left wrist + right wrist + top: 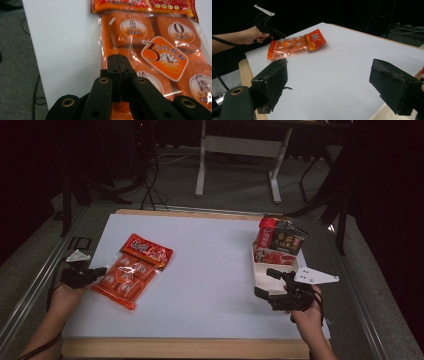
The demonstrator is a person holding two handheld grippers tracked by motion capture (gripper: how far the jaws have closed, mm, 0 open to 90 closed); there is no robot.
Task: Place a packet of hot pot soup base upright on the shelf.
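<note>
While white sheet (210, 270) covers the table, left gripper (117, 58) pinches orange packet (150, 50); right gripper (329, 82) gapes.

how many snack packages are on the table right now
2: an orange snack bag at the table's left, by the left gripper; a red-and-black package at the far right, in a white tray. Others may be hidden.

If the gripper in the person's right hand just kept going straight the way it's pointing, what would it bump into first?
Probably nothing soon: the right gripper, jaws apart, points across bare white table. Far along that line lies the orange snack packet, though depth is hard to judge.
</note>
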